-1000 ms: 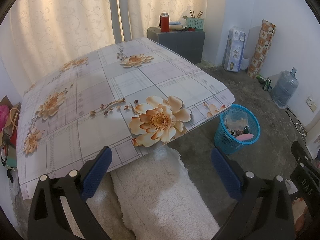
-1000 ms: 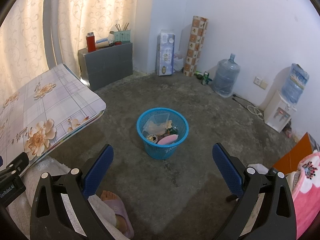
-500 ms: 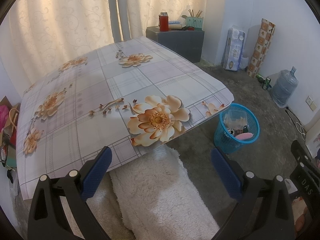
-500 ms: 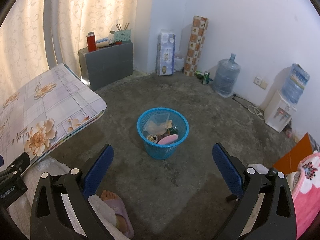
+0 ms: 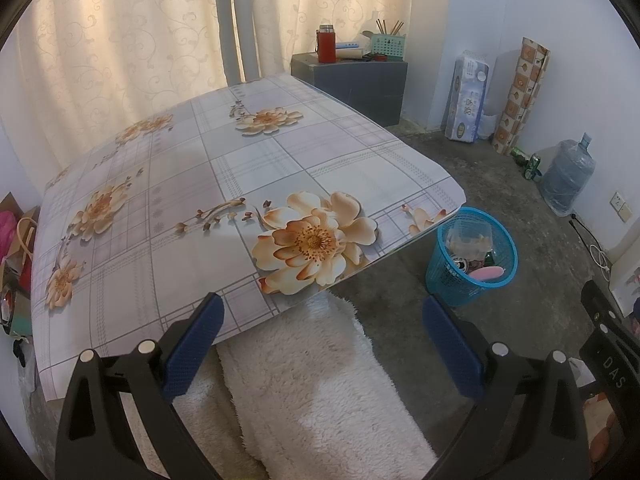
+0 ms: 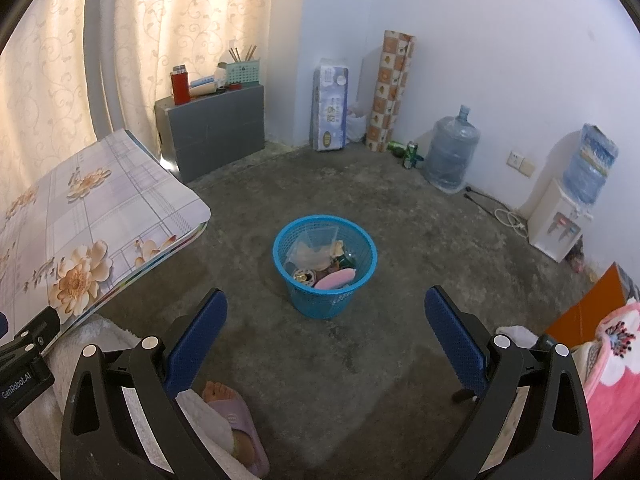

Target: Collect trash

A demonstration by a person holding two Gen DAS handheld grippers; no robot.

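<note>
A blue mesh trash basket (image 6: 325,276) stands on the concrete floor, holding a clear wrapper, a can and a pink item; it also shows at the table's corner as the basket (image 5: 472,264). My right gripper (image 6: 326,336) hangs open above the floor, just short of the basket, nothing between its blue pads. My left gripper (image 5: 322,344) is open too, over the near edge of the low table (image 5: 192,184) with its flowered cloth. No loose trash shows on the tabletop.
A white fluffy rug (image 5: 312,392) lies below the left gripper. A person's foot in a purple slipper (image 6: 236,420) is by the right gripper. A grey box (image 6: 216,128), water jug (image 6: 452,152), dispenser (image 6: 560,216) and green cans (image 6: 406,152) line the walls.
Both views have drifted only slightly; the left one has shifted a little toward the table. Both grippers have stayed open.
</note>
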